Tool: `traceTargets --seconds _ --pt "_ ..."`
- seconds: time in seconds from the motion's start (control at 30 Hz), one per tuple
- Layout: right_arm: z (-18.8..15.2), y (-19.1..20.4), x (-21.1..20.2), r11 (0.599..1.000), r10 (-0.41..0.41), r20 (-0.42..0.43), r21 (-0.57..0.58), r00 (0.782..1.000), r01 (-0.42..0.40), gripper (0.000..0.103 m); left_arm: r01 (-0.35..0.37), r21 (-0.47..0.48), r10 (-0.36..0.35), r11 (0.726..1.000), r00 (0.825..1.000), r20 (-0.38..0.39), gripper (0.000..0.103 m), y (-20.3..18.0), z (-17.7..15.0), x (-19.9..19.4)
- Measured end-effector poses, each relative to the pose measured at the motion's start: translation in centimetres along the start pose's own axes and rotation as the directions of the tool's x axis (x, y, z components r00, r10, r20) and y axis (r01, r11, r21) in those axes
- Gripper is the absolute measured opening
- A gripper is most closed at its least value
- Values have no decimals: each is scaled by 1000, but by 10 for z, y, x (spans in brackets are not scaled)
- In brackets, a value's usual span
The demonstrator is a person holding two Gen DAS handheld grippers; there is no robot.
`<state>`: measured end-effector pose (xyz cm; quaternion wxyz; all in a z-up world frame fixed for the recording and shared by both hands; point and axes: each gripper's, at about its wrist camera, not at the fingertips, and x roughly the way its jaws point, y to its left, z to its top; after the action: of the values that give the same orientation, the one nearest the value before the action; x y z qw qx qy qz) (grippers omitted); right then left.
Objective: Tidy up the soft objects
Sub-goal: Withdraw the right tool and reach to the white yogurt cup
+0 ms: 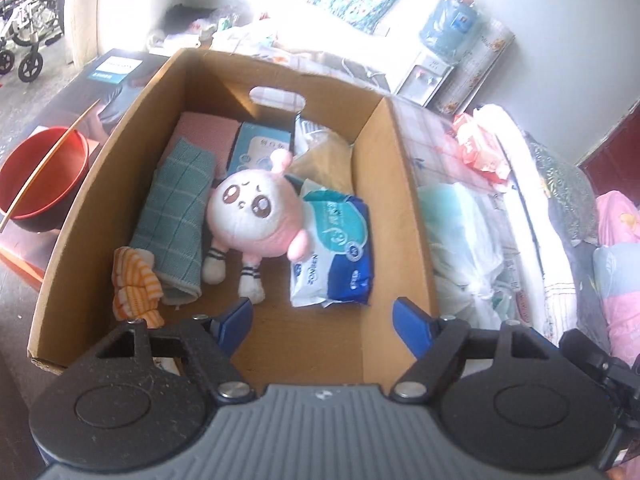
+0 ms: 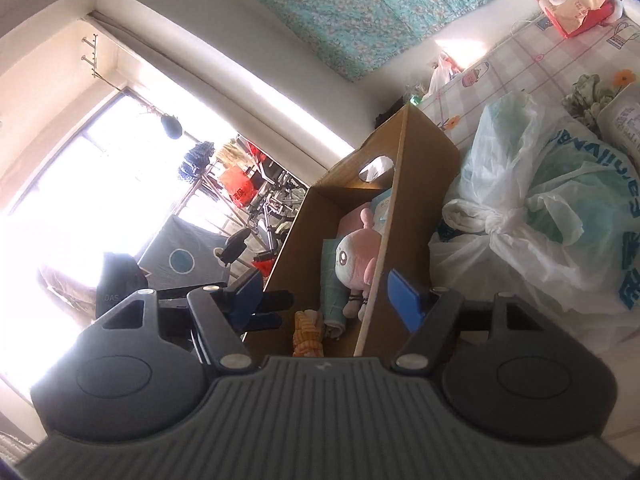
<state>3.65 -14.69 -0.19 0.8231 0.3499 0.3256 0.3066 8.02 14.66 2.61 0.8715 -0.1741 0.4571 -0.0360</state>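
Left wrist view: the left gripper (image 1: 324,312) hangs over the near end of the cardboard box (image 1: 394,200), tilted down into it; its blue jaws stand wide apart and nothing is between them, so it is released.
Right wrist view: the right gripper (image 2: 326,298) is beside the same box at its near corner; its jaws are also apart and they hold nothing. The box's near wall edge appears between them, but no pad presses on it.
Box contents: a pink and white plush toy (image 1: 250,216) lies in the middle. A folded green towel (image 1: 178,216) is just left of it, and an orange striped cloth (image 1: 134,284) is at the near left corner. A blue wipes pack (image 1: 336,248) lies right of the toy, a pink cloth (image 1: 208,130) and a light blue carton (image 1: 260,146) are at the far end.
Outside the box: a tied plastic bag (image 2: 532,208) and a red packet (image 2: 576,4) lie on the patterned cover at the right side.
Step in hand: I judge that the placing step is complete, because the soft things are in the box and both tools are empty.
Next move: probably one gripper must go to another soft thing outside the box, with open jaws, and close on it. Which thing, I cannot tell.
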Motion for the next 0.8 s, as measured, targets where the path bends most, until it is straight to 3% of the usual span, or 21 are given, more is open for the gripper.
traceTargets --seconds 0.17,0.37,0.6,0.8 --pt "7 -25 -44 994 -107 100 36 989 104 70 18 126 -30 992 995 95 81 -49 -21 -3" --pt "47 -53 -66 962 -272 138 9 952 273 70 86 256 -117 963 987 111 81 -107 -26 18" --pt "113 -120 -27 875 -480 32 -56 876 482 71 138 288 -162 948 985 61 81 -145 -30 52" --pt "137 -162 31 843 -536 -134 -134 834 520 72 131 271 -144 954 989 30 81 -149 -30 69"
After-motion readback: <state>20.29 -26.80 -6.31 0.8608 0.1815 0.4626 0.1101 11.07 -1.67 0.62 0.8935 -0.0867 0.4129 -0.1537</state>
